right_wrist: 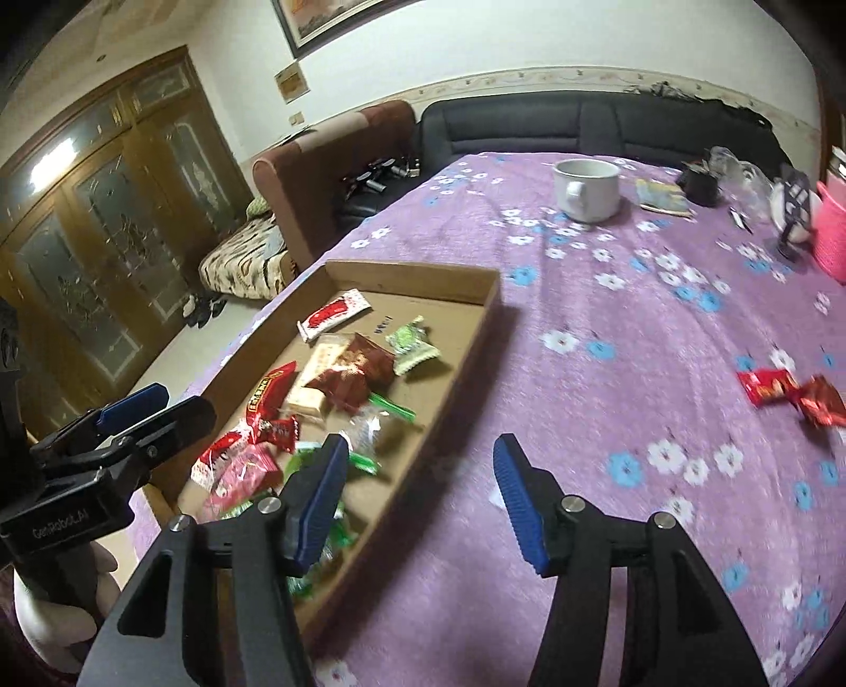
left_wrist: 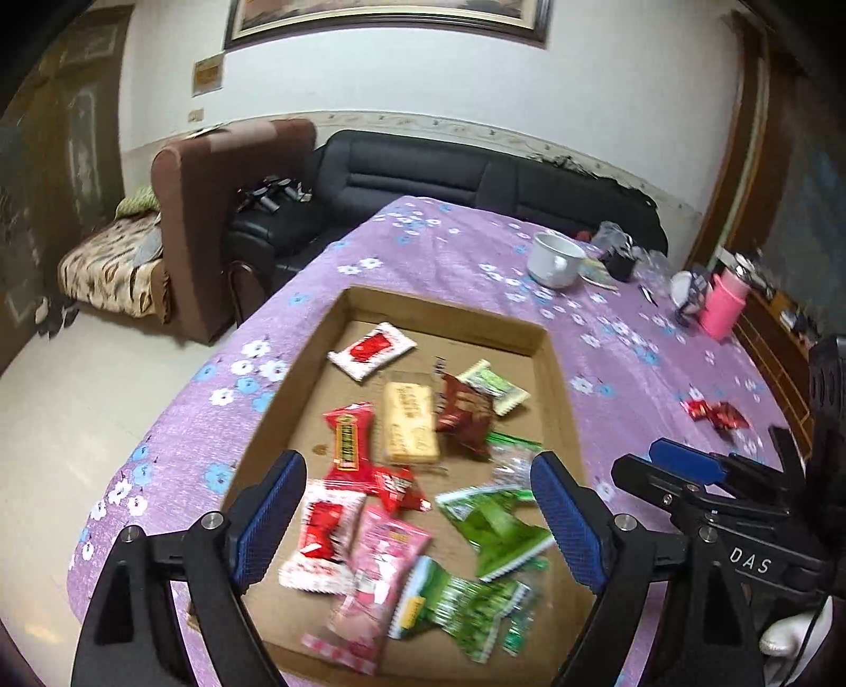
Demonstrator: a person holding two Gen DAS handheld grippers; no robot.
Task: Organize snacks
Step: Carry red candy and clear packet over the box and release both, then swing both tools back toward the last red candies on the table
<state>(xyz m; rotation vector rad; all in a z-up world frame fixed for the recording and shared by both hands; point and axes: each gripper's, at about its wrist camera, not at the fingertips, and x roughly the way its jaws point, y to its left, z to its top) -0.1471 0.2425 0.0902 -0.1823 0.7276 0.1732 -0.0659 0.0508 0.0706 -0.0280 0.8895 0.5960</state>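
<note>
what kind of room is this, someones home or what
Most likely a home living room: a dark sofa and brown armchair stand behind a table with a purple floral cloth, and a framed picture hangs on the wall.

pink cup (right_wrist: 833, 240) cut off, green packets (right_wrist: 317, 549) behind fingers

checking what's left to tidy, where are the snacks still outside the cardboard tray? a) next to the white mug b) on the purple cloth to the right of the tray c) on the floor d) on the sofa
b: two red snack packets lie on the purple tablecloth, to the right of the cardboard tray.
</note>
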